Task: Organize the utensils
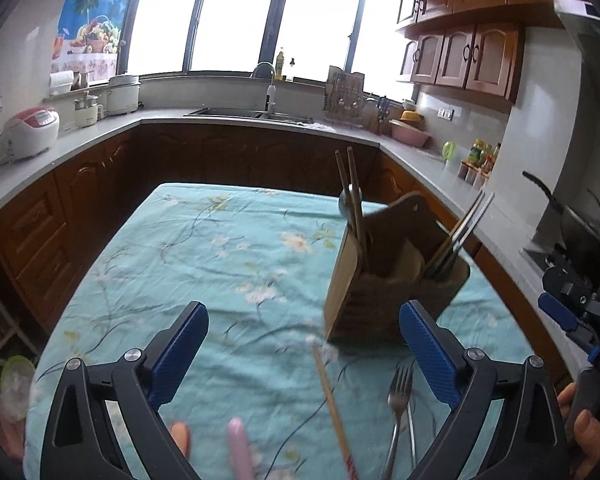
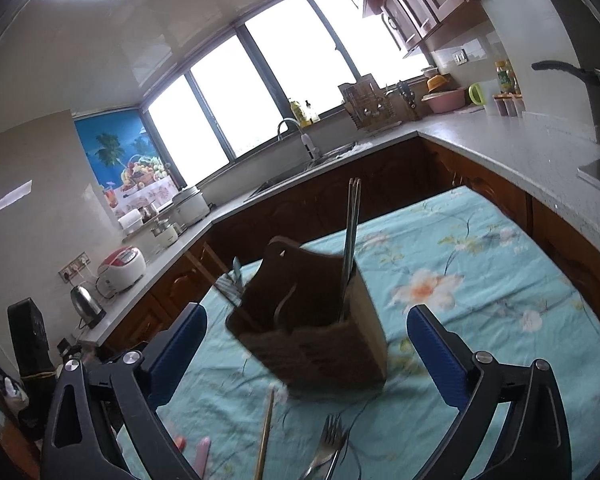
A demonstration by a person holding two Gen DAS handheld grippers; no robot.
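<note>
both tongs, left [image 1: 304, 354] and right [image 2: 306, 354], gape wide and grip nothing. a brown wooden utensil holder [image 1: 384, 280] with chopsticks and metal cutlery stands on the teal floral-clothed worktop [image 1: 204, 256] just ahead. a steel fork [image 1: 400, 404] and a loose wooden chopstick [image 1: 332, 404] lie between the left tongs' pads, untouched.

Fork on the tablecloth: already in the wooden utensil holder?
No. The fork lies flat on the floral tablecloth, in front of the wooden utensil holder and apart from it.
</note>
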